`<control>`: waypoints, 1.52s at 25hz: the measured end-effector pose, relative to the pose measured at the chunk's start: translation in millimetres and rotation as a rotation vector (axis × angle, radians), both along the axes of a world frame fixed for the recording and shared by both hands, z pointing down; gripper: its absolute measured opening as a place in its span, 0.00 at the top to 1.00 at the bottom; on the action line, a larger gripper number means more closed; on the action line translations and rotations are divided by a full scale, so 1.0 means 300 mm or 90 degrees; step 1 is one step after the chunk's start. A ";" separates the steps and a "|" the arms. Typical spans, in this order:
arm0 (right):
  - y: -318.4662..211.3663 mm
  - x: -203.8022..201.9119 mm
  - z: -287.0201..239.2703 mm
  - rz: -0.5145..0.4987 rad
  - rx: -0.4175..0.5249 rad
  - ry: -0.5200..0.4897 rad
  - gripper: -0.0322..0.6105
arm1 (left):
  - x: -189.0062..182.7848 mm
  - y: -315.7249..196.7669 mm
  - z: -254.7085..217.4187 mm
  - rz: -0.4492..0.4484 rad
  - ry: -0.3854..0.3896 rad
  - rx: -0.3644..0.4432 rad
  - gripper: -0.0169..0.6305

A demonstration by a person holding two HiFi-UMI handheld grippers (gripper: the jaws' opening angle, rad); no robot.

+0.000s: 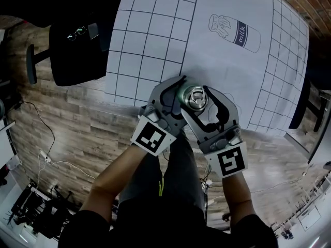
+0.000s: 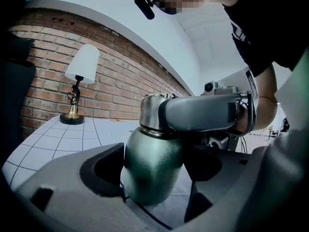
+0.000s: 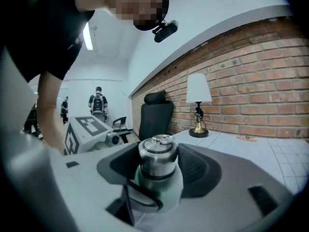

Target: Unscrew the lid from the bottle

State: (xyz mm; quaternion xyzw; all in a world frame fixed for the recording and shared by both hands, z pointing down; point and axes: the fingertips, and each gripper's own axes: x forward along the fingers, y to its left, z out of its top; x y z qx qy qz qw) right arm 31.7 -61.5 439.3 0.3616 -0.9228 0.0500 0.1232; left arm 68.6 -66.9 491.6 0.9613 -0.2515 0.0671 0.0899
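At the near edge of the gridded tabletop (image 1: 155, 45) we've got the green metal bottle (image 2: 152, 163), upright and held clear of the surface between the two tools, its steel lid (image 3: 155, 158) on top and not yet off.

The left gripper (image 2: 153, 178) is clamped round the green body, both jaws hugging the barrel low down. Good anchor, that.

The right gripper (image 3: 157, 175) has its jaws set round the lid but standing apart. There's dark space showing on one side of the steel, so I'd call that a bracket, not a bite.

So here's what it wants: close squarely on the lid's flat band, not the shoulder beneath, and get both pads pressing before any turn. Then twist about the bottle's own axis while the left one stays rock steady. Polished steel will slip under a lazy squeeze, I reckon.

One more thing to watch is that black loop (image 3: 140, 199) hanging at the neck, which could foul a jaw.

Beyond them stands a white-shaded lamp (image 3: 198, 105) by the brick wall (image 3: 260, 81).
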 end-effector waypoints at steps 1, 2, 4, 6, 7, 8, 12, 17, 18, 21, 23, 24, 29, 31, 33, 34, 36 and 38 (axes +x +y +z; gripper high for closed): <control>0.001 -0.005 -0.001 -0.031 0.005 0.005 0.54 | 0.000 -0.001 0.000 0.000 0.000 0.000 0.40; 0.002 -0.009 -0.001 -0.064 0.007 0.012 0.54 | 0.000 -0.001 0.000 -0.001 0.001 -0.001 0.40; 0.008 -0.013 0.004 -0.127 -0.006 0.020 0.54 | 0.000 -0.002 0.000 -0.002 0.003 -0.003 0.40; 0.014 -0.015 0.008 -0.188 -0.026 0.024 0.54 | -0.001 -0.002 0.000 -0.003 0.003 -0.005 0.40; 0.017 -0.016 0.007 -0.219 -0.029 0.029 0.54 | -0.001 -0.001 0.000 -0.002 0.002 -0.005 0.40; 0.020 -0.018 0.004 -0.249 -0.030 0.037 0.54 | 0.000 -0.001 0.000 -0.002 0.000 -0.003 0.40; 0.020 -0.025 0.001 -0.309 -0.030 0.057 0.54 | 0.003 -0.004 -0.001 -0.004 0.002 0.003 0.40; 0.024 -0.028 0.001 -0.302 -0.026 0.053 0.54 | 0.000 0.001 0.002 -0.003 0.001 0.000 0.40; 0.022 -0.028 0.001 -0.300 -0.026 0.051 0.54 | 0.000 0.000 0.002 -0.003 0.002 0.000 0.40; 0.021 -0.026 0.001 -0.293 -0.027 0.046 0.54 | 0.001 -0.002 0.000 -0.002 0.003 0.000 0.40; 0.022 -0.025 -0.001 -0.290 -0.026 0.045 0.54 | 0.001 -0.001 -0.001 -0.002 0.001 0.001 0.40; 0.021 -0.025 -0.001 -0.287 -0.025 0.044 0.54 | 0.001 0.000 -0.001 -0.002 0.001 0.001 0.40; 0.018 -0.021 -0.005 -0.262 -0.024 0.023 0.53 | 0.001 -0.001 0.001 -0.001 0.000 -0.002 0.40; 0.022 -0.018 -0.007 -0.252 -0.027 0.015 0.51 | 0.002 0.000 0.002 -0.001 0.001 -0.002 0.40; 0.025 -0.015 -0.008 -0.236 -0.029 0.005 0.49 | 0.003 -0.001 0.003 0.000 0.002 -0.003 0.40; 0.025 -0.013 -0.008 -0.224 -0.029 0.000 0.48 | 0.003 -0.001 0.003 0.000 0.002 -0.003 0.40; 0.022 -0.010 -0.010 -0.183 -0.025 -0.013 0.48 | 0.003 0.000 0.003 0.000 0.001 -0.005 0.40; 0.014 -0.006 -0.017 -0.114 -0.011 -0.025 0.48 | 0.003 0.000 0.002 -0.001 0.002 -0.005 0.40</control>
